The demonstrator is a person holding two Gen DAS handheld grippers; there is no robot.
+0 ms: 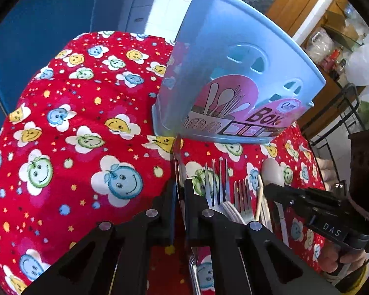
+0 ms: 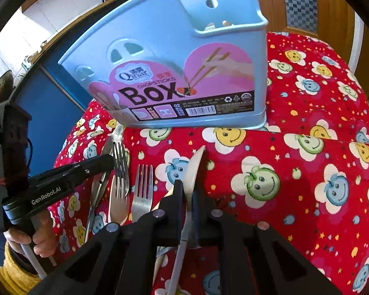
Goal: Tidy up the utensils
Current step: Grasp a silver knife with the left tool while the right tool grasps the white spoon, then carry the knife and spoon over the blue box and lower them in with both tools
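My left gripper (image 1: 180, 191) is closed on a metal utensil (image 1: 178, 152) held on edge, its thin silvery blade sticking out past the fingertips toward the box; seen from the right wrist it looks like a spoon or knife (image 2: 99, 186), but I cannot tell which. My right gripper (image 2: 188, 189) is clamped on a pale spoon (image 2: 193, 169), bowl turned edge-on and pointing at the box, its light handle running back between the fingers.

The utensil box (image 1: 223, 73) stands at the far side of the table, a light blue plastic holder with oval cut-outs in its curved wall and a pink label printed "BOX" with drawings of spoons and chopsticks. From the right wrist I can see its open top (image 2: 223, 27) and a keyhole slot in the back wall.

The rest of the cutlery lies on the red smiley-face tablecloth (image 1: 86, 147), near the box and between my two tools: two steel forks (image 1: 216, 186) (image 1: 243, 201), tines pointing toward the box, a white plastic fork (image 1: 233, 211) across them, and a wooden chopstick (image 1: 259, 201) just right of them.
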